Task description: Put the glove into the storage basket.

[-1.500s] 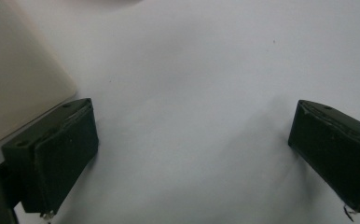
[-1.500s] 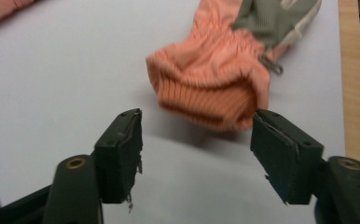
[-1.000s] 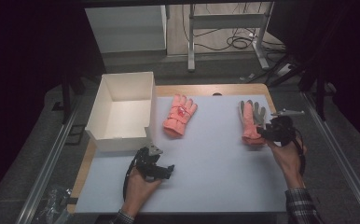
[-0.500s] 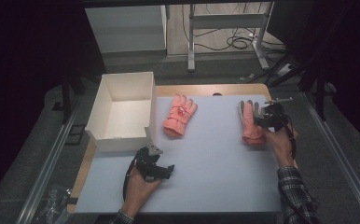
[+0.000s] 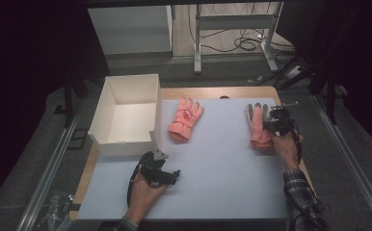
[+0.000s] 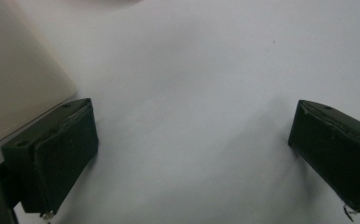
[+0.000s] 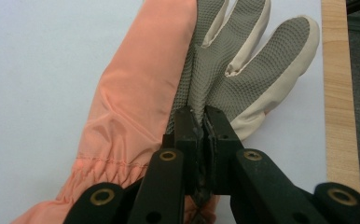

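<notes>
Two orange gloves lie on the pale mat. The left glove (image 5: 185,119) rests flat near the mat's far middle. The right glove (image 5: 258,126) has a grey textured palm (image 7: 225,70) and pale fingers. My right gripper (image 5: 273,123) is shut on that grey palm fabric (image 7: 200,122), pinching a fold of it between both jaws. My left gripper (image 5: 169,176) sits low near the mat's front left, open, with only bare mat (image 6: 192,116) between its jaws.
An open white box (image 5: 111,122) stands at the table's left, its wall (image 6: 15,74) close to my left gripper. A strip of wooden table edge (image 7: 339,93) runs just beyond the right glove. Dark floor, cables and a metal frame lie behind the table.
My right gripper moved forward onto the right glove and closed on its palm. The left gripper stayed where it was.
</notes>
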Motion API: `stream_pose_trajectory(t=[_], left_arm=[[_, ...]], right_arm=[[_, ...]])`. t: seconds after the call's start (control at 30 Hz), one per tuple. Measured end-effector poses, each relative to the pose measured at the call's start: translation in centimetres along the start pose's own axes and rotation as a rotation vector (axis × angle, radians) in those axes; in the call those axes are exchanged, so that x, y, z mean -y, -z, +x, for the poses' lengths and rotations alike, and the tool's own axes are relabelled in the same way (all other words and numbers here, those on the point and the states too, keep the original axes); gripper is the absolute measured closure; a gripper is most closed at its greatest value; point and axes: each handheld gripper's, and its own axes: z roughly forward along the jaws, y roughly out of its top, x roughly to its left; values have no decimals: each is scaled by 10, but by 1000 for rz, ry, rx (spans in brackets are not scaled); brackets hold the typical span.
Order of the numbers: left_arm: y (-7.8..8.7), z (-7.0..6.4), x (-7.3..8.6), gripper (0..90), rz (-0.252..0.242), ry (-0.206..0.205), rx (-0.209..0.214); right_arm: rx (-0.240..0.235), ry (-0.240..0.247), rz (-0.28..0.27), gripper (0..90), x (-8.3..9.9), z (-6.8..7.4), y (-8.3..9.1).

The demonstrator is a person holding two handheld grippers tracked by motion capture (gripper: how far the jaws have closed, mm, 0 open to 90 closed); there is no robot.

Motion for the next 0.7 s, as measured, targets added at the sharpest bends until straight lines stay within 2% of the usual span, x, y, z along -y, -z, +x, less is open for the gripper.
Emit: stream_pose_trajectory(t=[0.2,0.37,0.7], left_arm=[[0,0,0,13,0,0,0],[0,0,0,13,0,0,0],[0,0,0,13,0,0,0]], right_arm=[[-30,-26,-15,844,1,0,7],[-78,-51,-38,850,4,1,20],[-148,-60,-76,853,8,7,42]])
